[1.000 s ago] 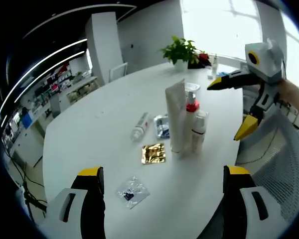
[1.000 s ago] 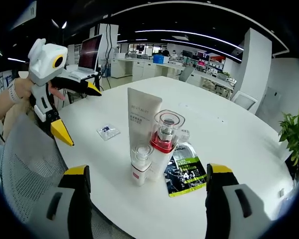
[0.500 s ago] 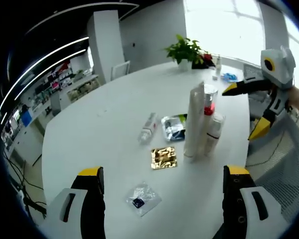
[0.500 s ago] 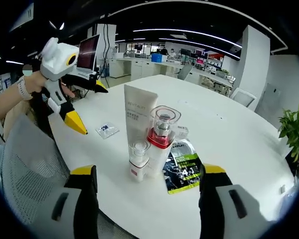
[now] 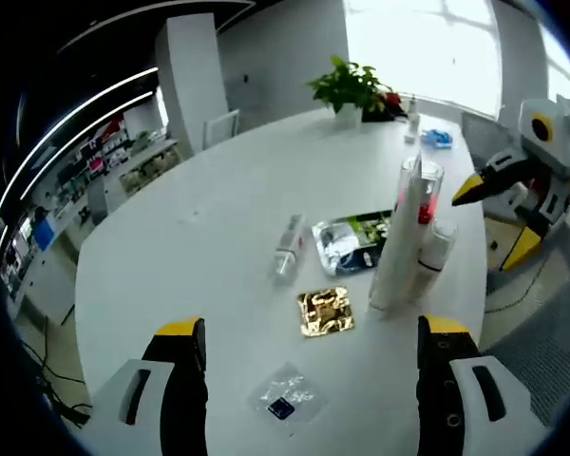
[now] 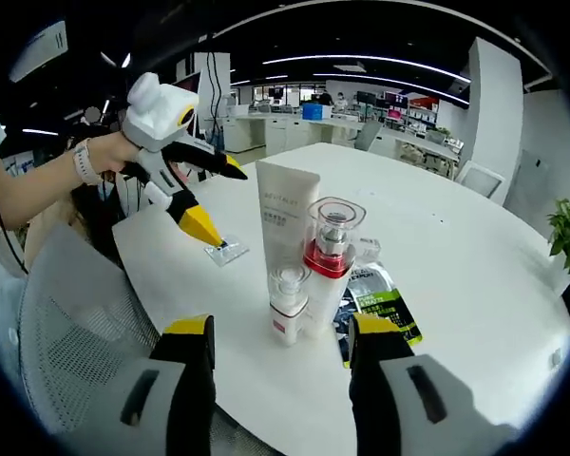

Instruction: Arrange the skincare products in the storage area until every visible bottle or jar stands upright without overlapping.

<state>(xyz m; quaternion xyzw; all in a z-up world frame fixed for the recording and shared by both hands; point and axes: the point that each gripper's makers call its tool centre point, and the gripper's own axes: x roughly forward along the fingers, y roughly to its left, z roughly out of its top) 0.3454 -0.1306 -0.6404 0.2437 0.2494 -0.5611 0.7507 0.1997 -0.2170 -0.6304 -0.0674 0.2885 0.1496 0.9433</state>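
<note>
Left gripper view, own gripper [image 5: 304, 366]: it is hanging above the tabletop [image 5: 199, 228] with jaws spread wide and nothing between them.
Left gripper view, standing group: a white tube [image 5: 396, 249], a red-collared pump bottle [image 5: 421, 190] and a small capped bottle [image 5: 433, 255] are standing upright, crowded together near the tabletop's edge.
Left gripper view, lying items: a small bottle [image 5: 287, 251] is lying on its side, apart from the group; a green-and-black sachet [image 5: 355, 239], a gold sachet [image 5: 325, 311] and a clear packet [image 5: 285, 396] are lying flat.
Left gripper view, other gripper: the right gripper [image 5: 502, 214] is hovering just beside the group, jaws parted, holding nothing.
Left gripper view, risk: a sideways brush from that gripper would likely topple the tall tube into its neighbours or off the edge.
Right gripper view, own gripper [image 6: 280, 347]: jaws are standing open and empty, framing the small capped bottle [image 6: 288, 304], which is standing against the pump bottle [image 6: 327, 266] and the tube [image 6: 285, 228].
Right gripper view, left gripper [image 6: 204, 195]: a hand [image 6: 104, 157] is holding it open over the clear packet [image 6: 226, 251].
Right gripper view, sachet [image 6: 380, 309]: it is lying partly behind the pump bottle's base.
Right gripper view, risk: closing on one bottle while they are standing this tightly would likely drag or tip another; the lying bottle, being round, may roll if nudged.
</note>
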